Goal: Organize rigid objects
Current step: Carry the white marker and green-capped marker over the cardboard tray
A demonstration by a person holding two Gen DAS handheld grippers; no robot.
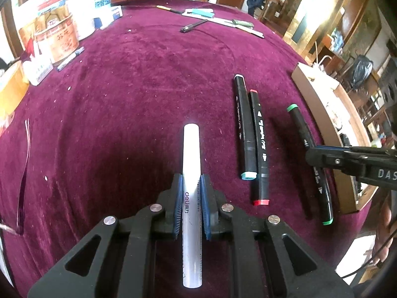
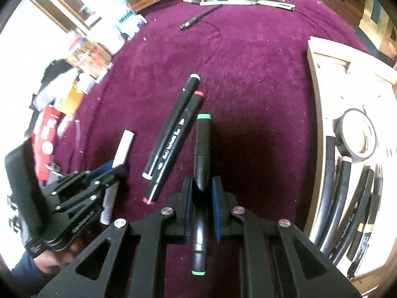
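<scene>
Grippers both gripping: we are clamping the white pen (image 1: pixel 191 173) in the left gripper (image 1: pixel 191 193) and the green-capped marker (image 2: pixel 202 173) in the right gripper (image 2: pixel 202 198), lengthwise for boxing.

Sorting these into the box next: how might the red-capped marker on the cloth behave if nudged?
The red-capped marker looks stiff, so it should slide as one piece. Its flat-sided body probably resists rolling. It touches the pale-capped marker, so a sideways push likely shifts both.
</scene>
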